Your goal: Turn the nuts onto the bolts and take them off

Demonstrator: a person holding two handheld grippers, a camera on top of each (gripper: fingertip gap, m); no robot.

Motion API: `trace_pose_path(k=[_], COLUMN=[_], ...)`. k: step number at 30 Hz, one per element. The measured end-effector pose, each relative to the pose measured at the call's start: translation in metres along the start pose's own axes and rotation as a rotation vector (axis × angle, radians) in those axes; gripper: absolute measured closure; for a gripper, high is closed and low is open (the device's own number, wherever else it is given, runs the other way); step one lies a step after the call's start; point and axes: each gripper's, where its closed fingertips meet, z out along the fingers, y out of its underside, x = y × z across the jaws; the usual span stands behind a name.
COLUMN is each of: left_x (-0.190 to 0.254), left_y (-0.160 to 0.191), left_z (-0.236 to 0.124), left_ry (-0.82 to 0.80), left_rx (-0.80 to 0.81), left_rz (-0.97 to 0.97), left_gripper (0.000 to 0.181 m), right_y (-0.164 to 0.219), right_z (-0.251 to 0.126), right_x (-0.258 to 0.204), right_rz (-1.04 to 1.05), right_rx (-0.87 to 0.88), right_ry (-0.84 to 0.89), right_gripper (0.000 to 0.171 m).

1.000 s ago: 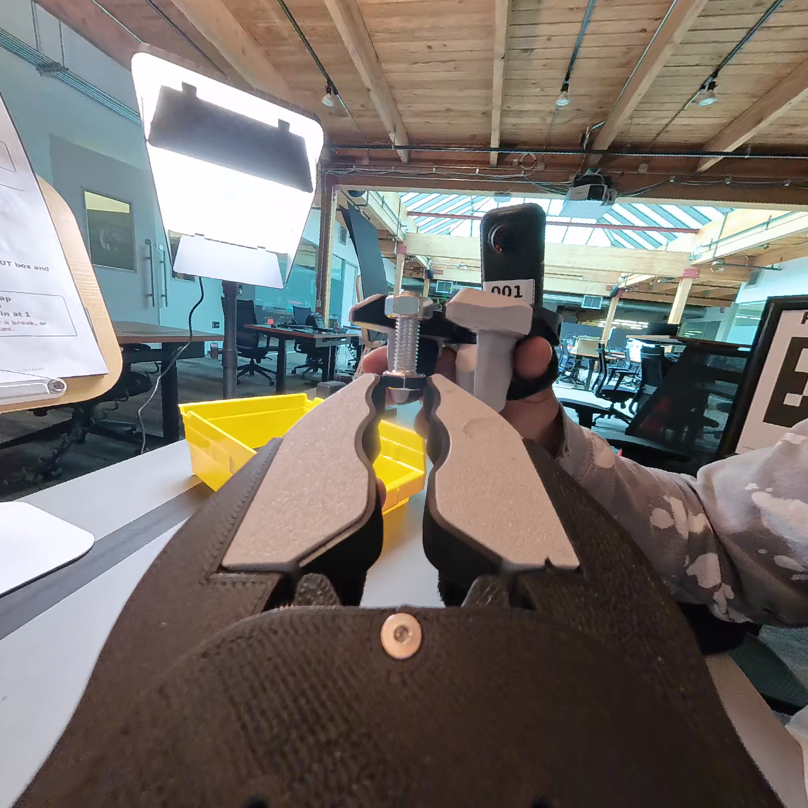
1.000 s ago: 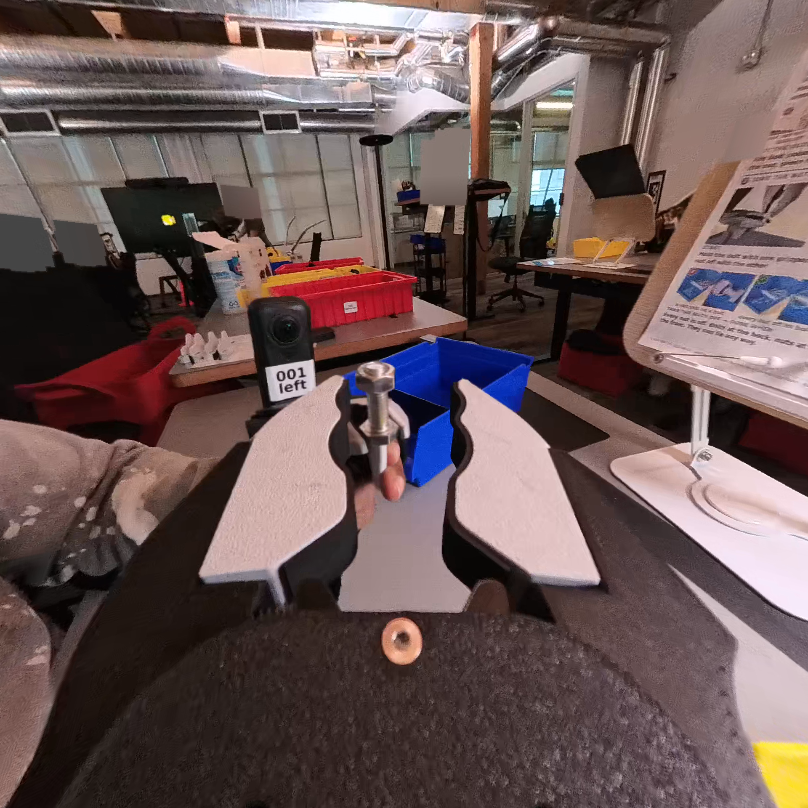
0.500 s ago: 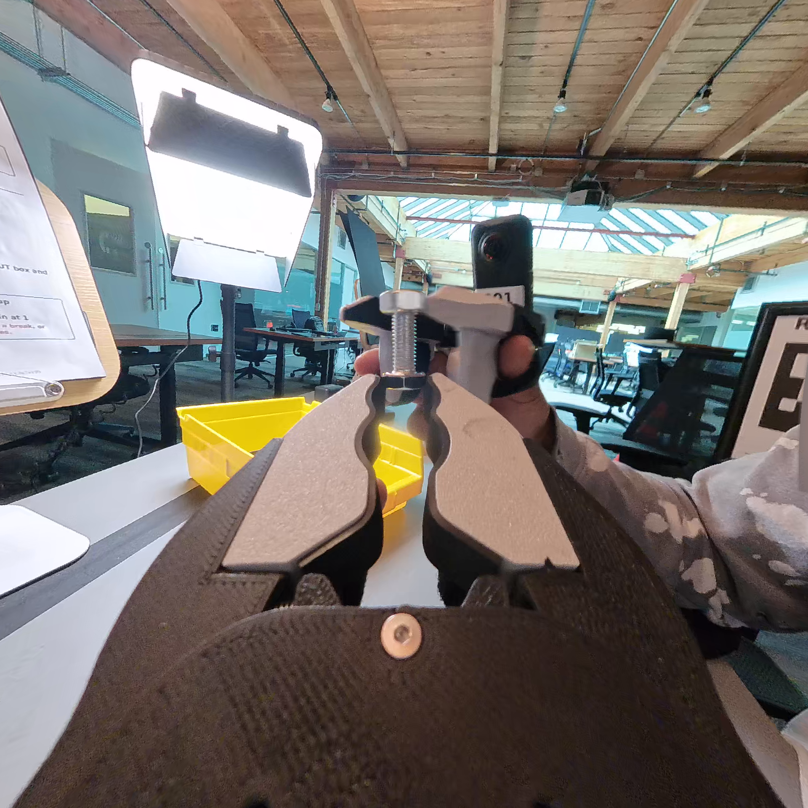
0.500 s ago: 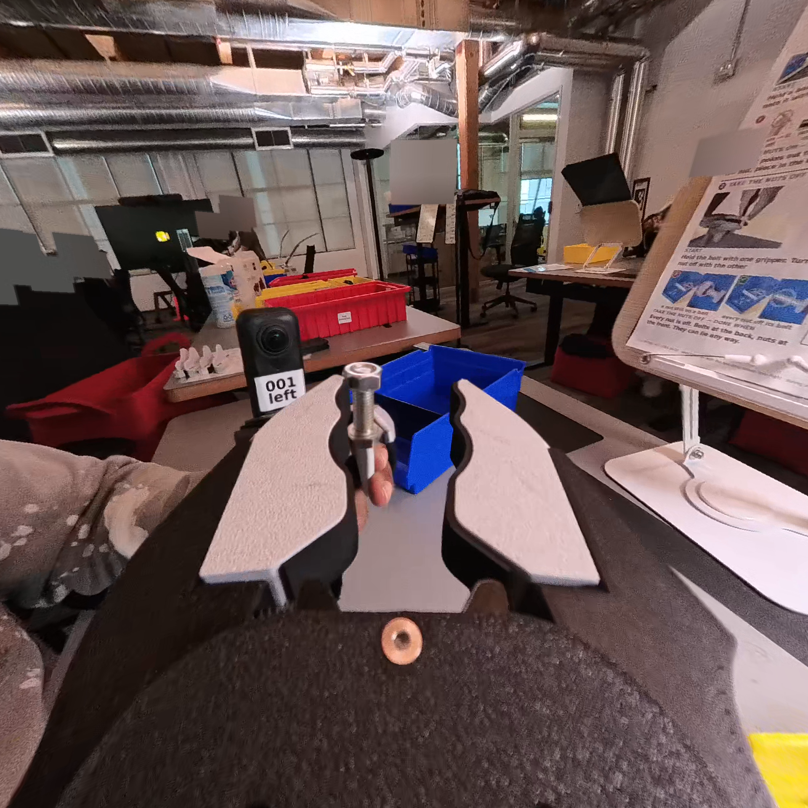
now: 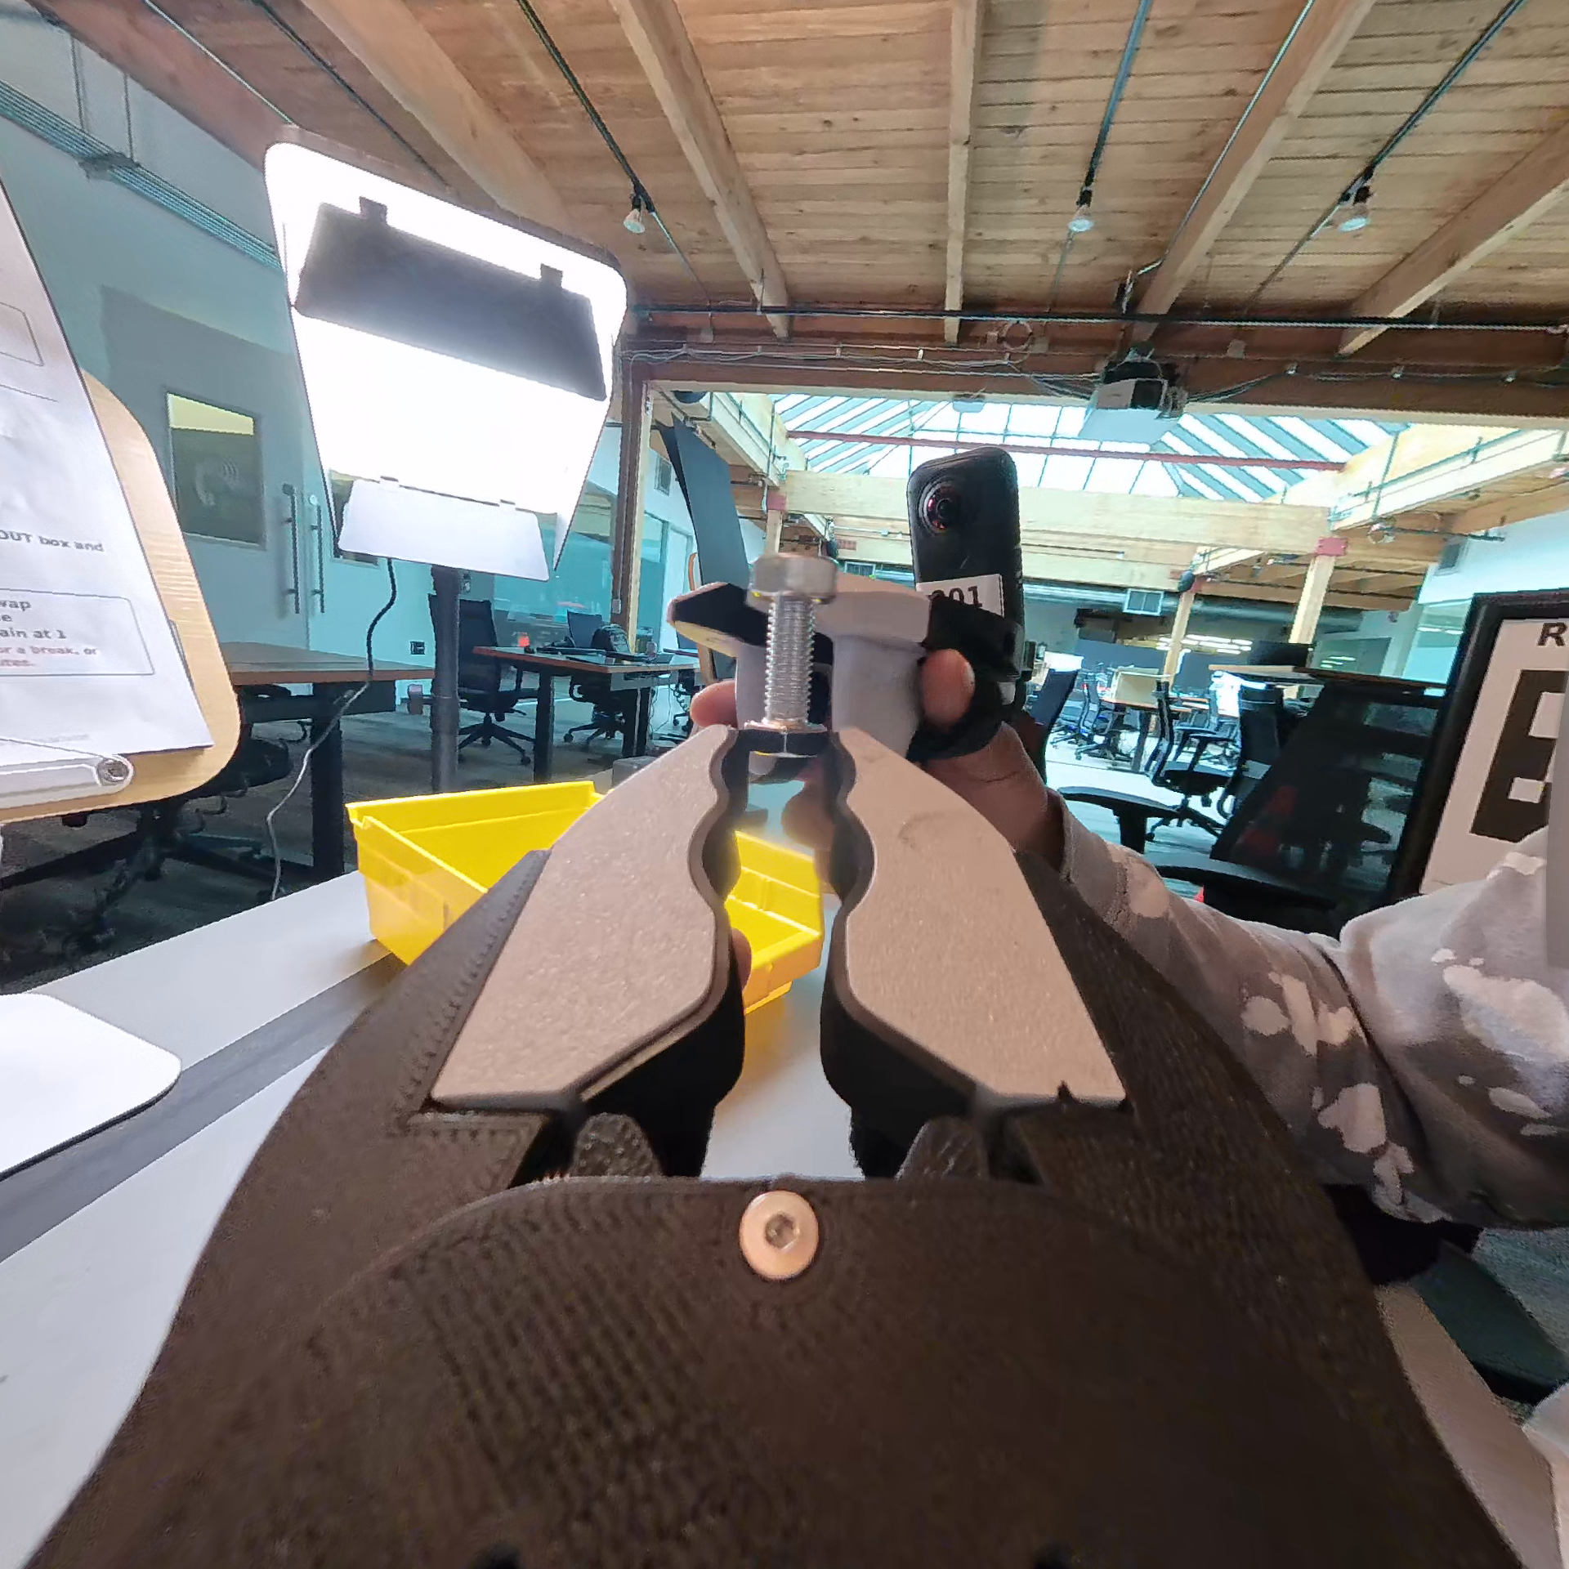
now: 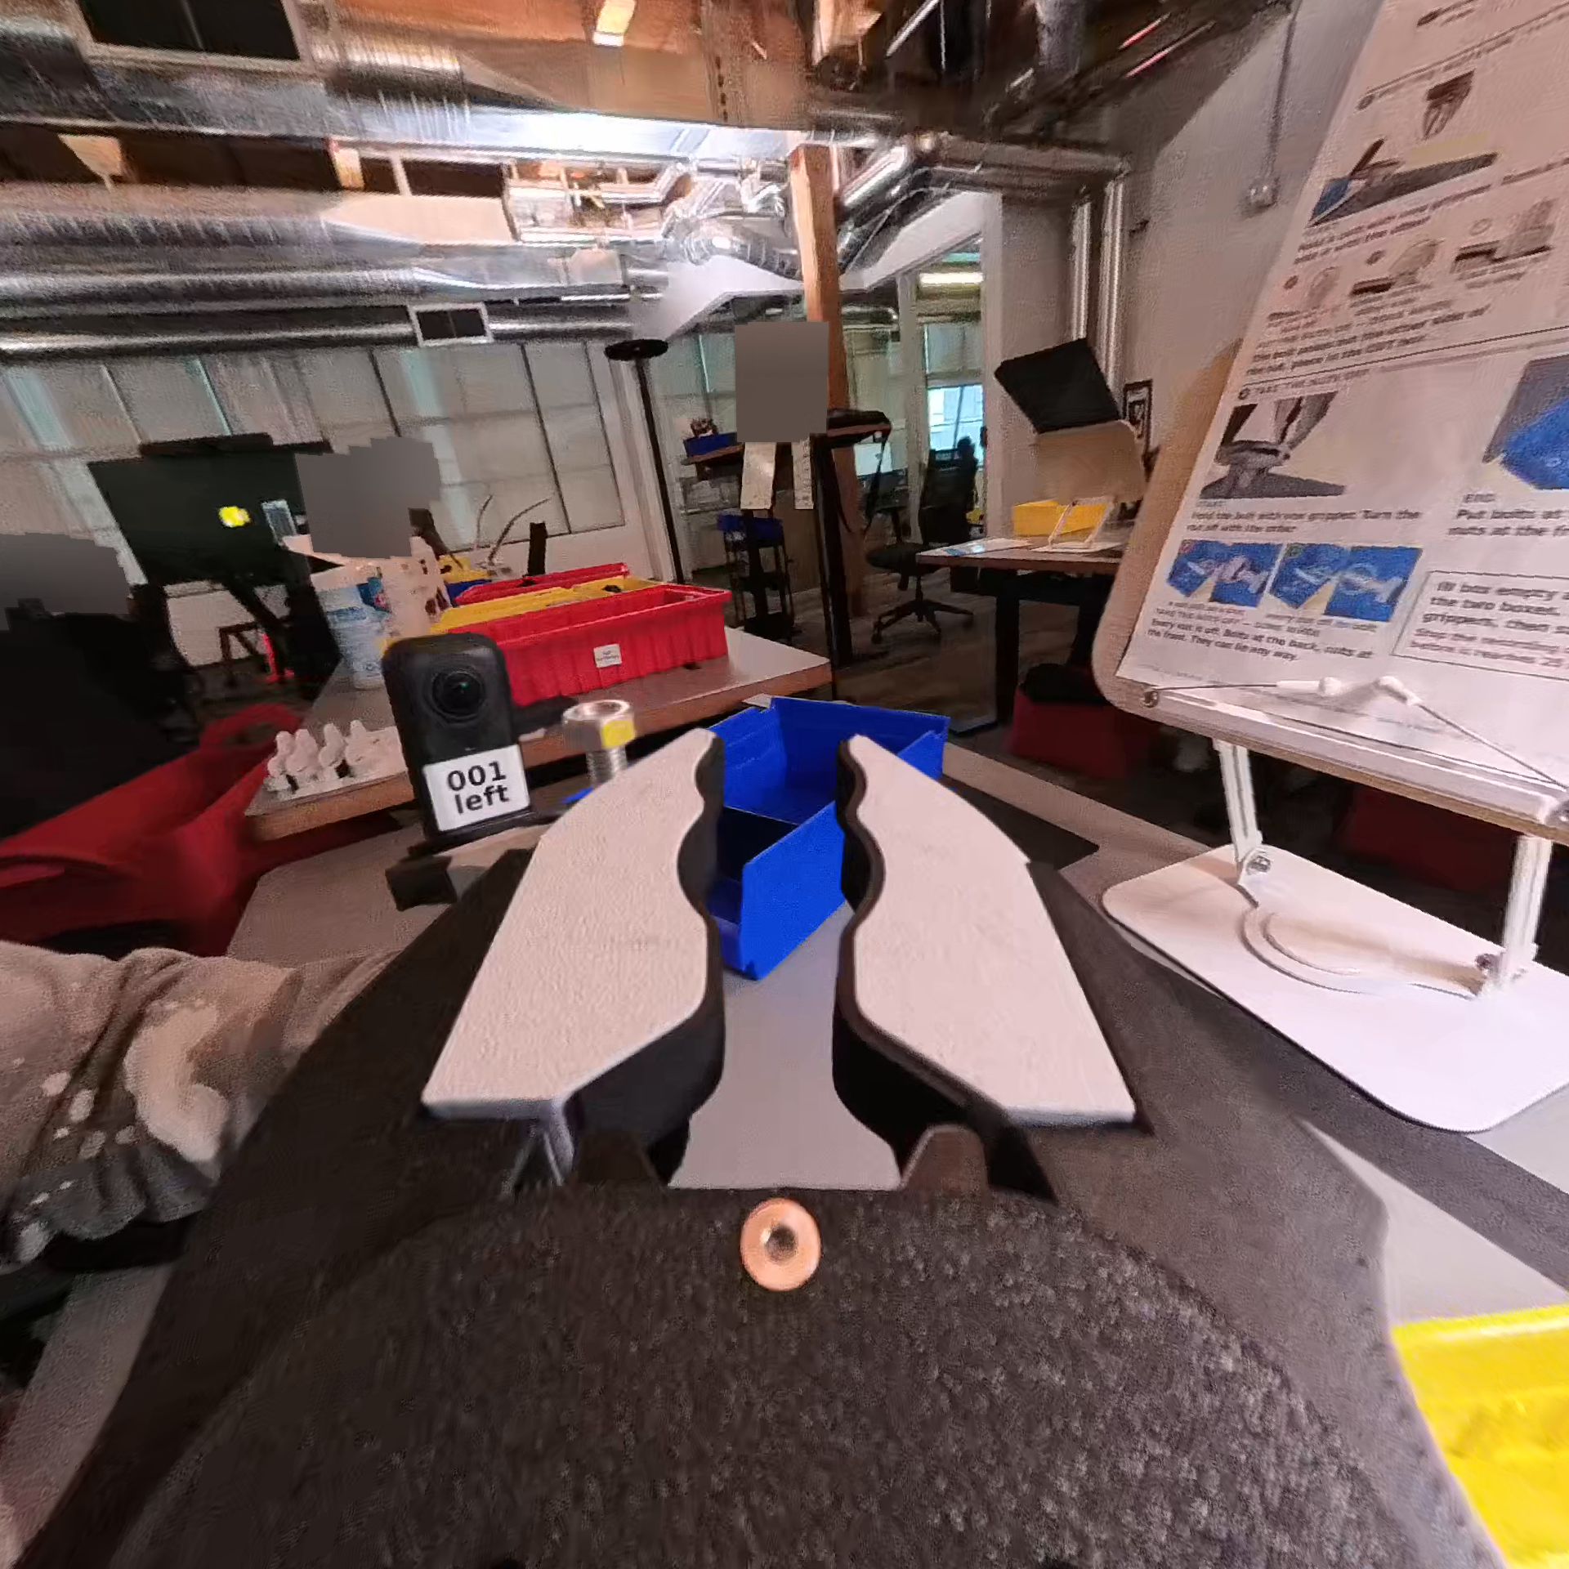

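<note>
A steel bolt (image 5: 785,671) stands upright, head (image 5: 794,582) on top, with a hex nut (image 5: 781,740) at its lower end. My left gripper (image 5: 783,747) is shut on the nut and holds the bolt above the table. My right gripper (image 6: 779,751) is open with a narrow empty gap. It faces the left gripper just behind the bolt (image 5: 874,645). In the right wrist view the bolt head (image 6: 598,730) shows left of and beyond my left fingertip, outside the jaws. That view is blurred.
A yellow bin (image 5: 441,849) sits on the grey table behind my left gripper, and its corner shows in the right wrist view (image 6: 1494,1426). A blue bin (image 6: 815,815) lies ahead of my right gripper. An instruction board on a white stand (image 6: 1324,959) is at the right. A lamp panel (image 5: 450,382) stands behind. Some 5 centimeters of space lies between my two pairs of fingers.
My right gripper has swung right, off the bolt, which was between its fingers, and its gap has narrowed. My left gripper still holds the nut.
</note>
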Motion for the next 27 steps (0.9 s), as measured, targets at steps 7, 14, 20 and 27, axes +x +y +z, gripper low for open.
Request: trace_pose_path(k=[7,14,20,27], left_x=[0.002,0.000,0.003,0.001], left_y=[0.005,0.000,0.003,0.001], left_z=[0.002,0.000,0.002,0.001], left_ry=[0.005,0.002,0.005,0.005], left_rx=[-0.014,0.001,-0.008,-0.001], left_rz=[-0.002,-0.006,-0.005,-0.009], left_gripper=[0.163,0.164,0.164,0.164], right_y=[0.006,-0.003,0.005,-0.003], right_z=[0.010,0.000,0.009,0.004], right_x=[-0.031,-0.011,-0.028,-0.023], right_rz=[-0.041,-0.038,-0.065,-0.050], right_rx=[-0.045,-0.019,-0.041,-0.014], right_ry=[-0.108,-0.034,-0.083,-0.076], right_gripper=[0.127,0.137,0.128,0.131])
